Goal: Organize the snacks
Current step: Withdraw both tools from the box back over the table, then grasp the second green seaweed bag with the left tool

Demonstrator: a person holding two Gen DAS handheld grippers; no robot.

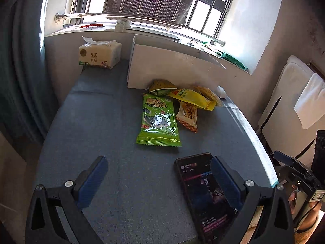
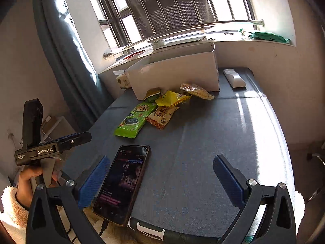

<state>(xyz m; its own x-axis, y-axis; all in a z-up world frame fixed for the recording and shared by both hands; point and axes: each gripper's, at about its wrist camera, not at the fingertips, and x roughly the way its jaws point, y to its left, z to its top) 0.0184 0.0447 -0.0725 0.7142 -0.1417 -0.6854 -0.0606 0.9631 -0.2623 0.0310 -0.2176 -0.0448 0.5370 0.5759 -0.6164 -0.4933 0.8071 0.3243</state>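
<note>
Nothing is looking sorted yet: the snacks are lying in a loose heap on the worktop (image 1: 91,122) just in front of the white box (image 1: 168,67), the green packet (image 1: 157,120) nearest, the yellow packet (image 1: 193,98) and orange-white packet (image 1: 187,116) overlapping behind it. The left gripper (image 1: 159,180) and right gripper (image 2: 162,180) are hovering well short of the heap, jaws wide apart and holding nothing, with a phone (image 2: 124,181) lying near them. Every packet is probably still waiting to go in the box.

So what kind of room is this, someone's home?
Probably a home, perhaps a bedroom: a barred window with a curtain, a tissue pack, and a phone on a cloth-covered table.
</note>
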